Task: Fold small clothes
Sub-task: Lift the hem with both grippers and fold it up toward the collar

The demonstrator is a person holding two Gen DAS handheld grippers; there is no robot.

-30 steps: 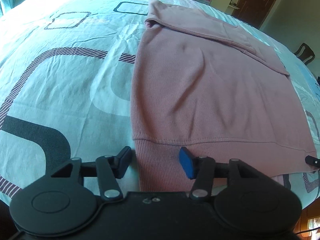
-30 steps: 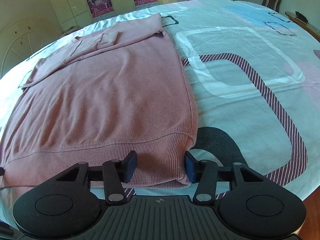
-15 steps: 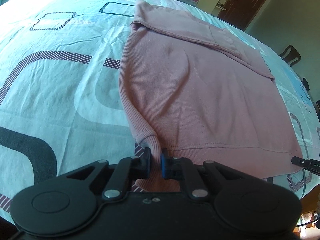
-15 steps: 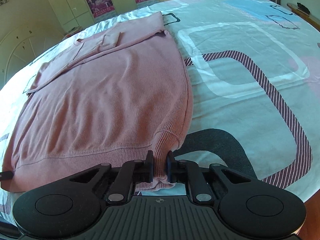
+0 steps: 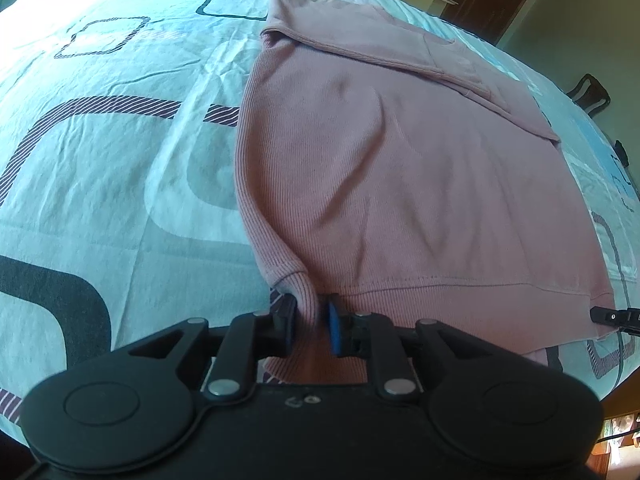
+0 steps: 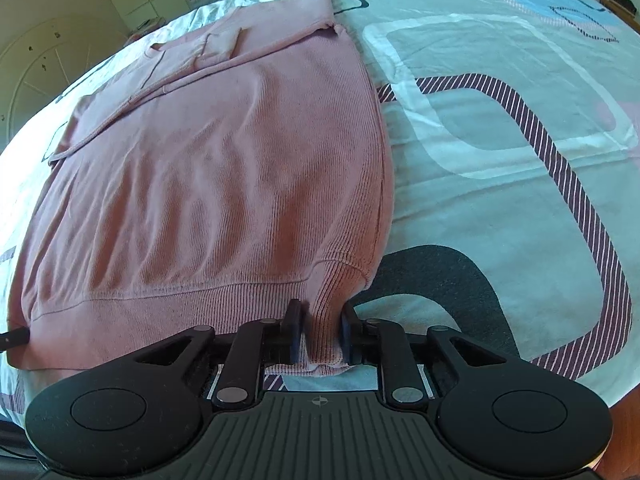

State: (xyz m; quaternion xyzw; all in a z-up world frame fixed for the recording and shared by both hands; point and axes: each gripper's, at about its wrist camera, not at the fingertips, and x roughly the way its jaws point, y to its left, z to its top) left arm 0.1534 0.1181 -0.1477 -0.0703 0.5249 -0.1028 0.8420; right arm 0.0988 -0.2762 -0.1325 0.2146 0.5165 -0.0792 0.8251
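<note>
no readable writing; pink sweater flat on the patterned bedsheet, long axis running from bottom hem toward frame top, left gripper and right gripper each clamped on a hem corner, jaws just eased slightly.

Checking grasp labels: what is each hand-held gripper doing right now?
Left hand-held gripper: closed on the pink sweater hem corner.
Right hand-held gripper: closed on the opposite hem corner.

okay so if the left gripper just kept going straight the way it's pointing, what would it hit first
The pink sweater. The left gripper is already shut on a bunched fold of its ribbed hem and points steeply down, so pushing on would likely press that fabric into the patterned bedsheet beneath.
</note>
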